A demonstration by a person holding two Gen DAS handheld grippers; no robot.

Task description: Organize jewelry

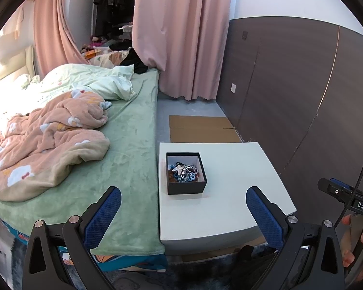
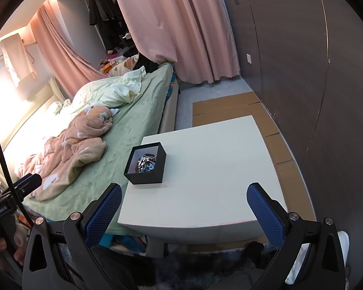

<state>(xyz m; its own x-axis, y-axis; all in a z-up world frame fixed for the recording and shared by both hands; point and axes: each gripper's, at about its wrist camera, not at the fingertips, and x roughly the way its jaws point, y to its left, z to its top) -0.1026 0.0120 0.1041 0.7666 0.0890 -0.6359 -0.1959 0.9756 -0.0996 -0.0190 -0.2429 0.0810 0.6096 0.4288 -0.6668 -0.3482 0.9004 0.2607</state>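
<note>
A small black box (image 1: 186, 186) with a white lining stands near the left edge of a white table (image 1: 230, 193). It holds a tangled heap of jewelry (image 1: 184, 172), beads and chains in blue, silver and brown. The box (image 2: 146, 177) and jewelry (image 2: 146, 163) also show in the right wrist view on the table (image 2: 217, 181). My left gripper (image 1: 183, 203) is open and empty, held back above the table's near edge. My right gripper (image 2: 184, 199) is open and empty, also short of the box. Nothing touches the box.
A bed (image 1: 123, 149) with a green sheet and a rumpled pink blanket (image 1: 48, 142) butts against the table's left side. Flat cardboard (image 1: 200, 128) lies on the floor behind the table. A dark wood wall (image 1: 302, 84) stands right, pink curtains (image 1: 181, 36) behind.
</note>
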